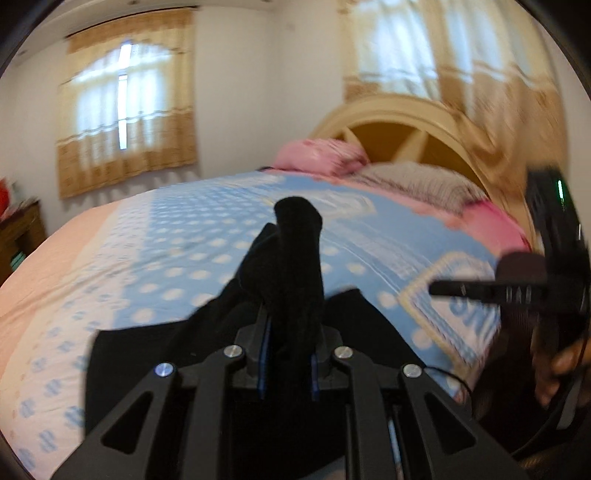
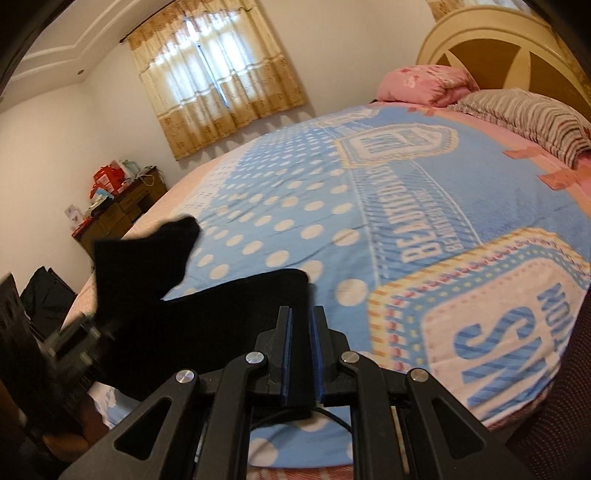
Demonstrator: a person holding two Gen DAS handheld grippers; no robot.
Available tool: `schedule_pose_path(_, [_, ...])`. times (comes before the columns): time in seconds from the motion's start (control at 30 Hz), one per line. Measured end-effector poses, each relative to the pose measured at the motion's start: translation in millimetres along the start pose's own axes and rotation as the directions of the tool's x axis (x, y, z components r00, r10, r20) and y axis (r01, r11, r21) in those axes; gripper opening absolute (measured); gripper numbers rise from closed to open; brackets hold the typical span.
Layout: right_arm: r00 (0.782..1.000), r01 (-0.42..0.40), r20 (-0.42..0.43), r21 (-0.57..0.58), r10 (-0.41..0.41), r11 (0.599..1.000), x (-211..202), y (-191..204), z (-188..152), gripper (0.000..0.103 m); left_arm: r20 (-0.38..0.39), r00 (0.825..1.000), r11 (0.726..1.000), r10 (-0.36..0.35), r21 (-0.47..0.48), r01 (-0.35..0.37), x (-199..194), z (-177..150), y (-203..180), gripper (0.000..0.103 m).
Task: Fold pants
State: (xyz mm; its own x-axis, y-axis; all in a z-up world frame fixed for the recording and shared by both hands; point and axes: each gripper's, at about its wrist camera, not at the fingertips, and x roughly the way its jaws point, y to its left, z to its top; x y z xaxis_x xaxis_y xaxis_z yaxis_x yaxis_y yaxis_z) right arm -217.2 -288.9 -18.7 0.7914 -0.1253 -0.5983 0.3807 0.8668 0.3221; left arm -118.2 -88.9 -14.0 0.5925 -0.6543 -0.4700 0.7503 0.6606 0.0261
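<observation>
The black pants hang bunched above the bed, and a thick fold of them stands up between the fingers of my left gripper, which is shut on it. In the right wrist view the pants stretch leftward from my right gripper, shut on an edge of the cloth, to the blurred left gripper. A loose corner of cloth sticks up over there. Seen from the left wrist, the right gripper is a blurred dark shape at the right, with a hand under it.
Under the pants lies a blue dotted bedspread with pink borders. A pink pillow, a striped pillow and a cream headboard are at the far end. A wooden cabinet stands by the wall, near a curtained window.
</observation>
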Motion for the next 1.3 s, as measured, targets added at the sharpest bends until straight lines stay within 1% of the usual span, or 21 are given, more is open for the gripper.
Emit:
schedule_pose_path(0.1, [1.0, 0.007, 0.009, 0.011, -0.007, 1.0, -3.2, -5.8, 2.4, 0.011, -0.066, 0.998, 0.996, -0.023, 0.087, 0.028, 15.6, -10.5, -21.4, 0.017])
schedule_pose_path(0.2, [1.0, -0.001, 0.008, 0.019, 0.0, 1.0, -2.6, -7.7, 3.6, 0.011, -0.135, 0.991, 0.983, 0.012, 0.182, 0.013, 31.4, -22.1, -38.4, 0.018])
schedule_pose_path(0.3, [1.0, -0.014, -0.003, 0.017, 0.014, 1.0, 0.6, -6.1, 2.5, 0.011, -0.168, 0.986, 0.981, 0.017, 0.195, 0.016, 29.2, -25.1, -37.0, 0.023])
schedule_pose_path(0.37, [1.0, -0.025, -0.015, 0.015, 0.026, 1.0, 3.5, -4.3, 2.3, 0.011, -0.192, 0.981, 0.98, -0.018, 0.19, 0.056, 24.2, -24.2, -33.9, 0.035])
schedule_pose_path(0.4, [0.999, -0.04, -0.022, 0.021, 0.04, 0.999, 4.6, -4.3, 1.9, 0.011, -0.201, 0.979, 0.979, -0.037, 0.19, 0.076, 26.3, -22.8, -34.5, 0.052])
schedule_pose_path(0.47, [0.997, -0.074, -0.032, 0.048, 0.076, 0.996, 6.1, -6.2, 1.7, 0.011, -0.179, 0.982, 0.974, -0.051, 0.209, 0.089, 11.8, -21.9, -31.3, 0.07])
schedule_pose_path(0.5, [0.994, -0.097, -0.038, 0.066, 0.099, 0.993, 6.9, -7.5, 2.2, 0.011, -0.163, 0.985, 0.971, -0.054, 0.223, 0.09, 5.2, -21.9, -32.2, 0.072])
schedule_pose_path(0.57, [0.986, -0.153, -0.043, 0.121, 0.16, 0.981, 7.9, -11.6, 2.5, 0.021, -0.138, 0.989, 0.968, -0.049, 0.239, 0.082, -9.6, -19.5, -26.2, 0.077])
schedule_pose_path(0.6, [0.982, -0.179, -0.037, 0.147, 0.187, 0.973, 7.8, -13.2, 2.4, 0.039, -0.127, 0.991, 0.97, -0.045, 0.233, 0.074, -14.3, -18.1, -21.0, 0.081])
schedule_pose_path(0.63, [0.977, -0.203, -0.024, 0.171, 0.21, 0.964, 7.1, -14.5, 1.7, 0.055, -0.116, 0.992, 0.974, -0.041, 0.218, 0.065, -19.2, -15.4, -12.2, 0.082])
schedule_pose_path(0.67, [0.974, -0.219, -0.01, 0.184, 0.224, 0.958, 6.1, -14.2, 1.3, 0.058, -0.105, 0.994, 0.98, -0.035, 0.192, 0.055, -25.5, -12.8, -2.1, 0.082])
schedule_pose_path(0.77, [0.971, -0.231, -0.024, 0.141, 0.236, 0.963, 10.4, -1.4, 2.5, 0.058, -0.081, 0.997, 0.997, 0.004, 0.079, 0.003, -36.5, -6.2, 34.5, 0.086])
schedule_pose_path(0.83, [0.974, -0.22, -0.041, 0.086, 0.224, 0.972, 16.1, 12.1, 1.5, 0.058, -0.074, 0.995, 0.998, 0.067, -0.013, -0.068, -37.5, -2.2, 64.0, 0.089])
schedule_pose_path(0.9, [0.975, -0.208, -0.075, 0.041, 0.211, 0.977, 28.0, 25.6, -3.0, 0.058, -0.087, 0.986, 0.985, 0.14, -0.093, -0.148, -35.7, -1.5, 89.3, 0.089])
schedule_pose_path(0.97, [0.975, -0.192, -0.11, 0.026, 0.194, 0.981, 40.6, 32.5, -8.8, 0.058, -0.135, 0.969, 0.96, 0.207, -0.164, -0.228, -30.1, -4.0, 111.5, 0.09])
schedule_pose_path(1.0, [0.975, -0.183, -0.124, 0.019, 0.183, 0.983, 45.9, 34.7, -12.6, 0.058, -0.173, 0.958, 0.943, 0.23, -0.201, -0.263, -25.7, -6.8, 122.9, 0.09])
schedule_pose_path(1.07, [0.978, -0.146, -0.156, -0.013, 0.142, 0.989, 55.6, 39.9, -21.7, 0.058, -0.221, 0.946, 0.92, 0.237, -0.261, -0.292, -20.8, -15.6, 137.7, 0.09])
schedule_pose_path(1.13, [0.975, -0.135, -0.181, -0.033, 0.127, 0.99, 61.6, 43.4, -30.4, 0.058, -0.248, 0.945, 0.904, 0.213, -0.318, -0.287, -17.5, -24.1, 148.5, 0.09])
schedule_pose_path(1.2, [0.972, -0.136, -0.199, -0.052, 0.123, 0.989, 65.0, 47.3, -37.9, 0.058, -0.262, 0.944, 0.894, 0.2, -0.345, -0.285, -15.5, -29.6, 152.3, 0.09])
schedule_pose_path(1.27, [0.976, -0.108, -0.2, -0.11, 0.084, 0.988, 67.3, 54.5, -42.3, 0.057, -0.276, 0.939, 0.89, 0.206, -0.346, -0.297, -12.2, -33.9, 150.4, 0.09])
schedule_pose_path(1.3, [0.977, -0.102, -0.201, -0.128, 0.075, 0.987, 68.4, 56.7, -43.4, 0.051, -0.281, 0.938, 0.89, 0.204, -0.345, -0.297, -10.7, -34.9, 149.7, 0.09])
